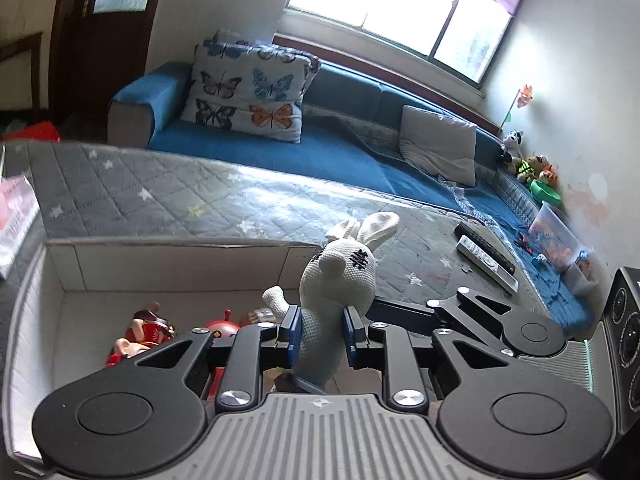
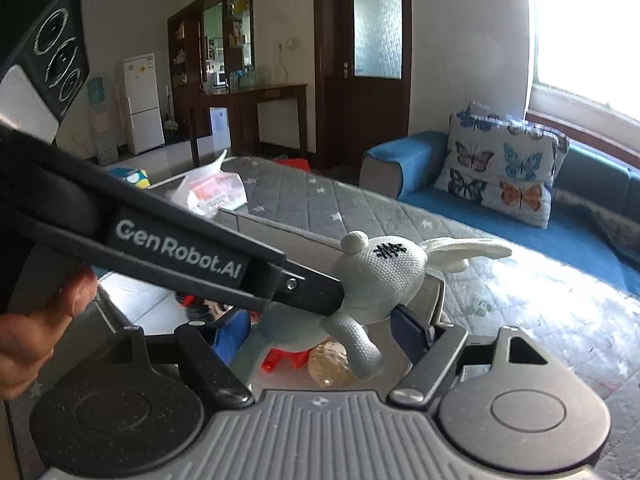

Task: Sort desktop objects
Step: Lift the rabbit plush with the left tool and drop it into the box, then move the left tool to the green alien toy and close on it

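- The knitted white rabbit (image 1: pixel 340 300) sits at the centre of the left-wrist view, upright, raised over the open white box (image 1: pixel 176 264); the left claw (image 1: pixel 320 330) is clenched on its body, blue pads pressing the torso from both sides below the head.
- In the right-wrist view the same rabbit lies across mid-frame, ears pointing to the right; the right claw (image 2: pixel 320 332) stands released, its blue pads either side of the toy's lower body, and I cannot tell whether they touch it.
- Handling, as I judge it: light, soft and stuffed; the knit gives under the pads and grips well, so slipping is unlikely; nothing fragile; the torso is the soundest hold, ears and limbs being floppy.
- Other toys, red and amber, lie in the box at lower left of the left-wrist view.
- Writing: "GenRobot.AI" in white on the black arm crossing the left of the right-wrist view; the rabbit's eye is a black stitched mark; a packet (image 2: pixel 212 192) on the quilted table carries print too small to read.
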Demonstrator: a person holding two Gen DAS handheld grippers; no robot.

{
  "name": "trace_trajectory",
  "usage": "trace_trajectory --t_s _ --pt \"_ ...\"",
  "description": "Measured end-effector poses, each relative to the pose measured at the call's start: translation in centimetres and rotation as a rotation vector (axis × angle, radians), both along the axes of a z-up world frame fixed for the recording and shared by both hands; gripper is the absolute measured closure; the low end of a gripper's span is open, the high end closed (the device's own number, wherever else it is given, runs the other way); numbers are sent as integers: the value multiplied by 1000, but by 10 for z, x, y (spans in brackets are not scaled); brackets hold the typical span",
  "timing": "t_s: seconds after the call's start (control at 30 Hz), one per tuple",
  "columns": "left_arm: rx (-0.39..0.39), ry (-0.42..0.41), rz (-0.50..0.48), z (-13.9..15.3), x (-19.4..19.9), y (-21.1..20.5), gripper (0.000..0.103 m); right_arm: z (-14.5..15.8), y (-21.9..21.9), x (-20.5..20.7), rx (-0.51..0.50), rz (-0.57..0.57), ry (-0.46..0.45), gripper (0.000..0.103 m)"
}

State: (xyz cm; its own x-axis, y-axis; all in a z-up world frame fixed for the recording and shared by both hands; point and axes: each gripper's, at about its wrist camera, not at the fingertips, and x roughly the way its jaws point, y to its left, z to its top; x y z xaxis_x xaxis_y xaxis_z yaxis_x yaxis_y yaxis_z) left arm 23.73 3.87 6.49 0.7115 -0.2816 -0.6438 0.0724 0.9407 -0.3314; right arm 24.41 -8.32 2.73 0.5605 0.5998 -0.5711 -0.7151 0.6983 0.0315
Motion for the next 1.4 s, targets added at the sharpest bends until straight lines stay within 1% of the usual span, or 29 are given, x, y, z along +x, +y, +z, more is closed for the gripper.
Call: trace_trajectory --t_s 0.2,0.3,0.37,0.4,0.47,0.63,0.77,1.0,1.13,1.23,1.4 --pt "-59 48 32 -18 15 7 79 -14 2 18 -17 -16 25 24" --pt "-64 72 49 -27 20 9 79 -20 2 23 -28 -20 35 23" --pt "-63 95 58 -33 21 11 79 -23 3 22 -47 -23 26 23" --pt "-67 104 61 -35 22 11 81 -25 2 22 -52 -28 25 23" --pt "-76 118 67 -40 23 13 79 -27 1 22 -55 -34 29 23" --pt "-71 109 81 -39 19 12 78 -28 -9 14 -44 -47 32 23" --pt "-64 97 69 -34 13 8 76 -24 -18 9 -29 -61 26 23" --pt "-33 54 55 -23 -12 -2 76 -19 -46 -13 -3 -91 25 23" --pt "-17 21 26 -16 -32 -13 76 -21 -64 -30 7 -115 25 23" --pt "-9 13 -8 -15 -46 -24 75 -24 -78 -42 11 -139 30 23" --pt "-23 26 -56 -22 -60 -41 74 -35 -97 -56 -5 -175 48 23"
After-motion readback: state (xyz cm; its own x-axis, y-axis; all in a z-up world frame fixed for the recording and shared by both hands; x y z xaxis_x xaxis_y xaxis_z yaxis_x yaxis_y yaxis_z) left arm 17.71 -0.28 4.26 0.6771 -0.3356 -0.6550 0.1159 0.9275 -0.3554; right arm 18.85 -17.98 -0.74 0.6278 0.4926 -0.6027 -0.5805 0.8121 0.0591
